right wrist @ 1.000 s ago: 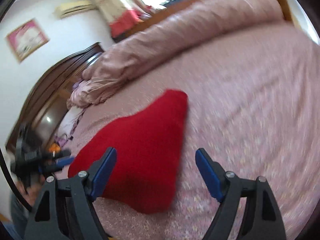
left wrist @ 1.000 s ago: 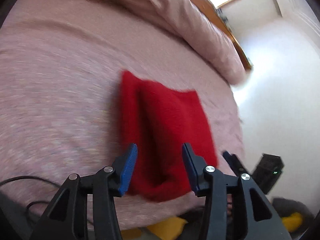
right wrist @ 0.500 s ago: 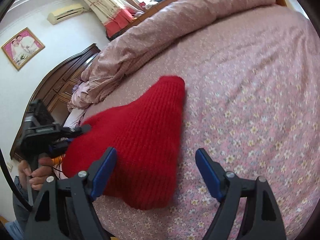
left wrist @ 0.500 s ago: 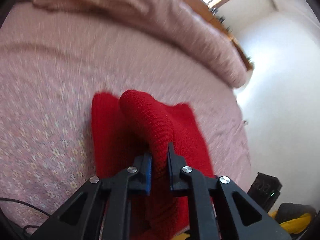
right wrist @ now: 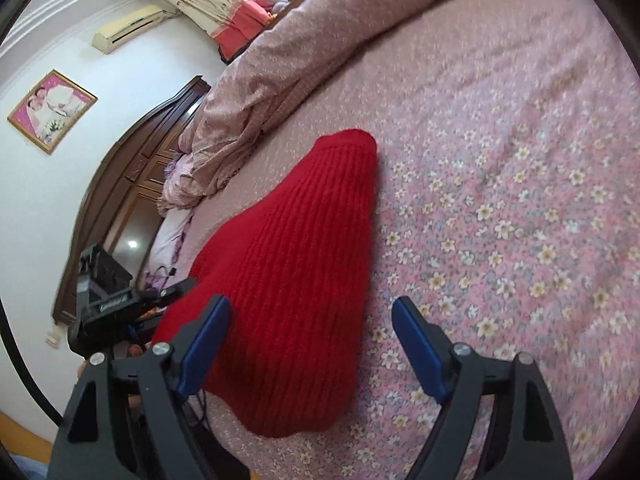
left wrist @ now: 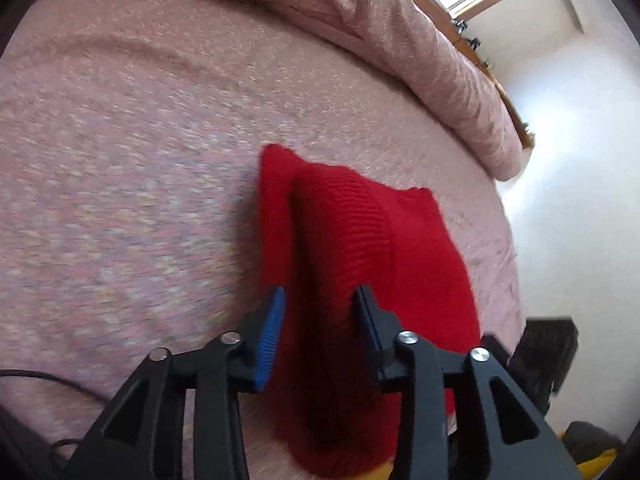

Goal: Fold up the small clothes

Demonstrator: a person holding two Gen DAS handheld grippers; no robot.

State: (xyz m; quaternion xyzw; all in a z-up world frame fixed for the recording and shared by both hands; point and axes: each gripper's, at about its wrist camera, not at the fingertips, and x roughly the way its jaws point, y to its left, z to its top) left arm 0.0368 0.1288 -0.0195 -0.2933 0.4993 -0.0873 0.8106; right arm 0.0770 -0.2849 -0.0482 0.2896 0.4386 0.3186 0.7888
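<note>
Here the red ribbed knitted garment [left wrist: 360,264] lies at the centre of the left wrist frame, on the pink flower-printed bedsheet [right wrist: 520,184], with a raised ridge of knit running down toward the camera. The left gripper [left wrist: 318,320] straddles that ridge with its blue-padded jaws spread apart, the cloth between them but not pinched. The right gripper [right wrist: 308,340], at the bottom of its own frame, is spread wide too, its left jaw over the garment's near edge and its right jaw above bare sheet.

I judge the step in hand to be laying a fold flat. To do it well, let the ridge settle without dragging, then take the near edge close to a corner so the soft knit does not bunch.

The rumpled pink quilt [right wrist: 304,52] crosses the top of both frames. A wall-mounted air conditioner [right wrist: 132,26] and a pink-framed photograph [right wrist: 50,110] sit at upper left, with a dark wooden carved wardrobe [right wrist: 132,184] below them
</note>
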